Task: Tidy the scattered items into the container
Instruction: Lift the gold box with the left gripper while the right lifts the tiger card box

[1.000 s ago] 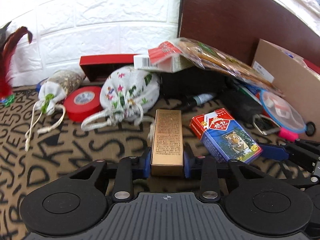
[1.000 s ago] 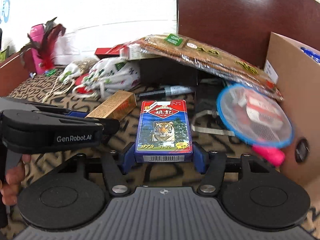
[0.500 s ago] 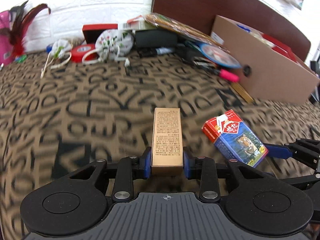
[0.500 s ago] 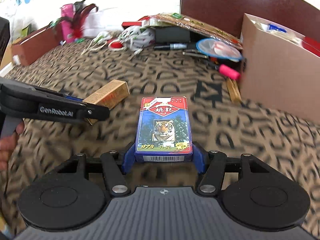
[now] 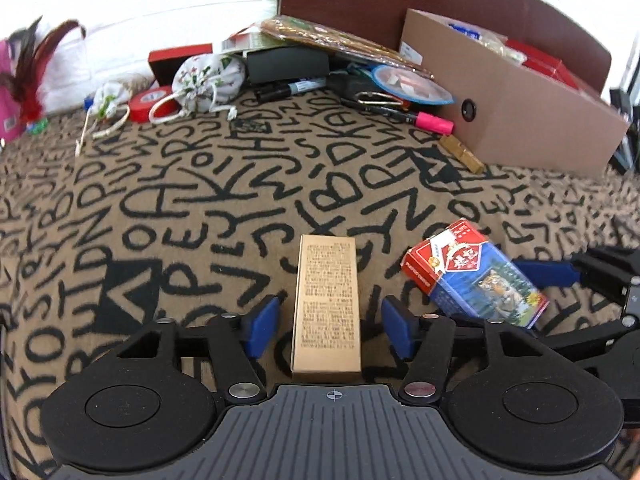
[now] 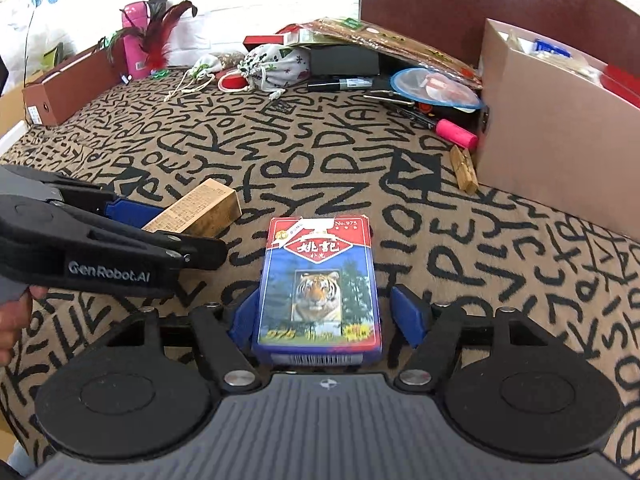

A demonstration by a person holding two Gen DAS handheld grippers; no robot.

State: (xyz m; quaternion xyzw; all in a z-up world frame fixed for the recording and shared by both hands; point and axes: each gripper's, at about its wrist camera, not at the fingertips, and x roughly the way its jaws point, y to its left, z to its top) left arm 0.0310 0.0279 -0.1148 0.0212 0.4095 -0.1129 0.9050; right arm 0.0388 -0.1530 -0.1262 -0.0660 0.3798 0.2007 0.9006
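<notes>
While the left wrist camera looks down at the brown cloth [image 5: 192, 184] with black letters on it, the left gripper [image 5: 326, 322] has just been opening its jaws. A long gold box [image 5: 326, 308] lies between them on the cloth. There is a gap on each side of the box, so the blue pads [image 5: 262, 326] do not press on it. The box is let go. To the right lies a red and blue card pack [image 5: 476, 276] with a tiger on it, and the right gripper [image 5: 560, 276] shows beside it at the edge. Far back on the right stands the cardboard container [image 5: 516, 112], with some things already inside. Near it lie a pink marker [image 5: 434, 123] and a small gold bar [image 5: 462, 153]. A flowered white bag [image 5: 210, 80] and a roll of red tape [image 5: 150, 103] lie by the white wall.

As seen from the right wrist camera, the right gripper [image 6: 324, 320] has also just been opening its jaws. The card pack [image 6: 318, 292] lies flat on the cloth [image 6: 500, 280] between them. The right pad stands clear of the pack. The left pad is very close to it, and I cannot tell if it touches. The pack looks let go. The left gripper [image 6: 160, 224] comes in from the left, with the gold box [image 6: 196, 212] at its tip and a hand [image 6: 14, 316] behind it. The container [image 6: 560, 120] stands far off at the back right, well apart from both boxes.
</notes>
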